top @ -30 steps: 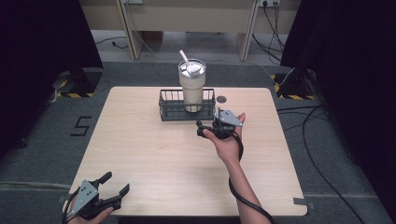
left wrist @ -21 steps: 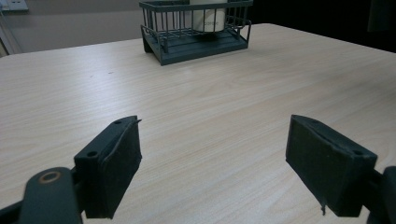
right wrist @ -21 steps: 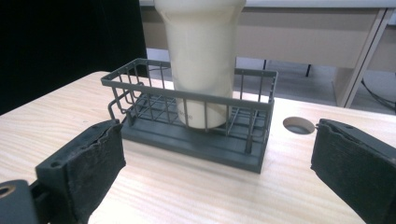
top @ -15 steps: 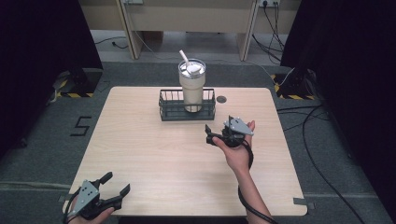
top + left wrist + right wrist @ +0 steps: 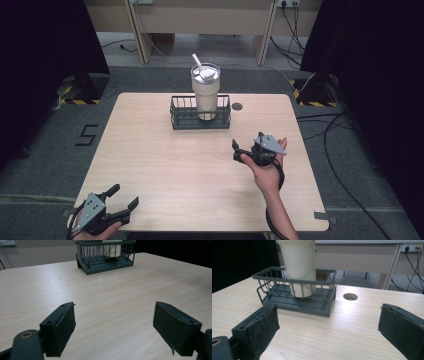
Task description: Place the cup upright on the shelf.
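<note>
**Two open tools over a wooden surface, tumbler standing in a wire basket**

A person holds a black two-jaw tool in each hand above a pale wood-grain surface [image 5: 165, 165]. The right tool [image 5: 240, 150] is held up in an open palm, its jaws spread wide with nothing between them. Ahead of it and a little to its left sits a dark wire basket [image 5: 186, 119], rectangular, with thin upright bars and a solid base. Inside the basket stands a cream tumbler [image 5: 205, 95], upright, smooth-sided, with a clear lid and a white straw [image 5: 197, 62] leaning to one side. Bare wood lies between the right tool and the basket; nothing blocks the way.

The left tool [image 5: 122, 197] rests low at the near edge of the surface, far from the basket, its jaws also wide apart and empty.

Just to the right of the basket, as the right tool faces it, is a small round hole [image 5: 237, 106] cut in the surface.

The right gripper view brings the basket [image 5: 297, 293] close, showing the tumbler [image 5: 299, 267] set toward the basket's left half, and worn, frayed padding on the jaw faces. The left gripper view shows the basket [image 5: 105, 255] much farther off across open wood. The high view alone shows the lid, the straw, the grey carpet and cables [image 5: 325, 125] on the floor beyond.
</note>
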A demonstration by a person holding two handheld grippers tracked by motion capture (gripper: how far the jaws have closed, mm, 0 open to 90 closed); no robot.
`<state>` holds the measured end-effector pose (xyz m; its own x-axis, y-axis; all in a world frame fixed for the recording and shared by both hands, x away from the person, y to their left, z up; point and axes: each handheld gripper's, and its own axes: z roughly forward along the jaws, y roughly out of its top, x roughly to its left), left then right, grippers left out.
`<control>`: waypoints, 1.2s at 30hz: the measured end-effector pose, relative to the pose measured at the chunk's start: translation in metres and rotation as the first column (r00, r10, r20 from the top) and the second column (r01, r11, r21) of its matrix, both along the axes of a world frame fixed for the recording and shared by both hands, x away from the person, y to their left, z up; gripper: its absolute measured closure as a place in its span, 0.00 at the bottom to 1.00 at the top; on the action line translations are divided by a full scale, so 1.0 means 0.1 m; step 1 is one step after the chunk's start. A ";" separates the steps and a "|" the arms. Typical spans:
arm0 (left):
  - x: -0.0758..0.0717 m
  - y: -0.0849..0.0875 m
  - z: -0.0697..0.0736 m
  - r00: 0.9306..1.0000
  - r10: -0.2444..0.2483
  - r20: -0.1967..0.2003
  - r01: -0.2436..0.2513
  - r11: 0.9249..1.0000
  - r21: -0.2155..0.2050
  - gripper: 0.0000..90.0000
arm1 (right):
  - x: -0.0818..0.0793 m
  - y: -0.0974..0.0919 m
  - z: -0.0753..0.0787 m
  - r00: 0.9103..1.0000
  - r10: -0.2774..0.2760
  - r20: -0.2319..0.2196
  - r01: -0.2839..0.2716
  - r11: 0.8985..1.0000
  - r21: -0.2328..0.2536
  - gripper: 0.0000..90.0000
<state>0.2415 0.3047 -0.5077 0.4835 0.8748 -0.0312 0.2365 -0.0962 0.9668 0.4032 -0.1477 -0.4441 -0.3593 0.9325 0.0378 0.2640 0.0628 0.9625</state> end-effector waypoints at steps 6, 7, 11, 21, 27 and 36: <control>0.00 0.00 0.00 1.000 0.000 0.000 0.000 1.000 0.000 0.19 | -0.10 -0.12 -0.02 1.000 -0.013 0.001 0.013 1.000 -0.001 0.04; 0.00 0.00 0.00 1.000 0.001 0.001 -0.001 1.000 0.002 0.19 | -0.11 -0.14 -0.02 1.000 -0.014 0.000 0.014 1.000 0.002 0.04; 0.00 0.00 0.00 1.000 0.002 0.003 -0.002 1.000 0.000 0.19 | -0.18 -0.20 -0.02 1.000 -0.022 0.003 0.022 1.000 0.001 0.04; 0.00 0.01 0.00 1.000 0.005 0.006 -0.005 1.000 0.001 0.19 | -0.37 -0.32 -0.09 0.999 -0.031 -0.009 0.031 1.000 -0.002 0.05; -0.01 0.00 0.01 1.000 0.005 0.007 -0.005 1.000 0.002 0.19 | -0.49 -0.37 -0.15 0.999 -0.038 -0.014 0.038 0.999 0.000 0.05; 0.00 0.00 0.01 1.000 0.003 0.009 -0.004 1.000 0.003 0.19 | -0.59 -0.42 -0.25 0.999 -0.044 -0.032 0.044 0.999 0.004 0.05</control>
